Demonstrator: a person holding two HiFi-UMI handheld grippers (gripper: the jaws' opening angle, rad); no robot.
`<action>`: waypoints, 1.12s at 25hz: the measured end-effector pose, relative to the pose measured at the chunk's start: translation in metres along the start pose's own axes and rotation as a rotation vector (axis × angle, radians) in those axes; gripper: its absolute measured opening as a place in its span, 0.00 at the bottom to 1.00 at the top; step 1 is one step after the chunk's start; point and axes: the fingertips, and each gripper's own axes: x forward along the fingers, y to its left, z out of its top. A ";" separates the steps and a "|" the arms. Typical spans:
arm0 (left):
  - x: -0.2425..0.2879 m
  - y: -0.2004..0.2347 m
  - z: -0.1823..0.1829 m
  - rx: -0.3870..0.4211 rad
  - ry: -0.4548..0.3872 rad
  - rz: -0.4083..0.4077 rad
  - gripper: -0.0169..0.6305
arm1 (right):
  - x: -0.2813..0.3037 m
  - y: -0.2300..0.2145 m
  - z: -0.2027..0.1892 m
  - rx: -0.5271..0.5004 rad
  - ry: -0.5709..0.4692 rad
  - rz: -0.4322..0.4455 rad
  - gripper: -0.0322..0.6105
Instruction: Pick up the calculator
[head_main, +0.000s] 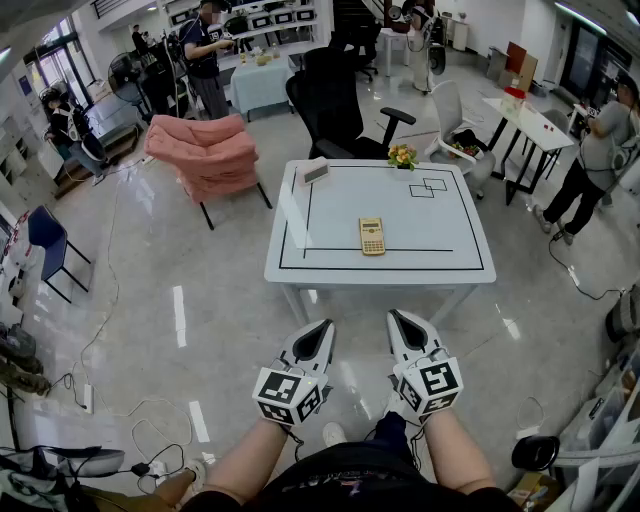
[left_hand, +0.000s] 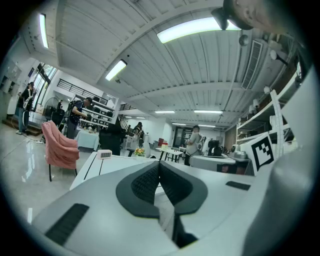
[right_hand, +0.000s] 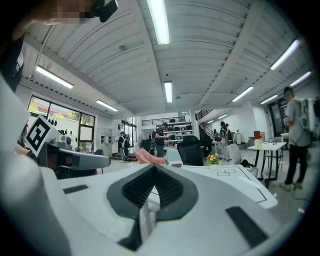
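Note:
A tan calculator (head_main: 372, 236) lies flat near the front middle of the white table (head_main: 450, 262), inside a black taped rectangle. My left gripper (head_main: 322, 328) and right gripper (head_main: 397, 318) hang side by side in front of the table's near edge, well short of the calculator, both shut with nothing between the jaws. In the left gripper view the left gripper (left_hand: 159, 165) shows closed pads, with the table beyond. The right gripper (right_hand: 153, 169) is likewise closed in its own view, pointing roughly level at the table. The calculator is hidden in both gripper views.
A small white device (head_main: 316, 172) and a pot of flowers (head_main: 402, 156) stand at the table's far edge. A black office chair (head_main: 335, 110) sits behind the table, a pink folding chair (head_main: 205, 155) at its left. People stand around the room; cables lie on the floor (head_main: 140, 420).

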 end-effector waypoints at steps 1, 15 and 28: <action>0.000 0.000 0.000 -0.001 0.000 0.001 0.03 | 0.000 0.000 0.000 0.001 0.001 0.000 0.05; -0.002 0.003 0.001 -0.017 -0.007 0.001 0.03 | 0.001 0.004 0.002 0.022 -0.008 0.008 0.05; 0.010 0.012 0.000 -0.007 -0.012 -0.042 0.56 | 0.017 -0.012 0.006 0.023 -0.018 -0.045 0.49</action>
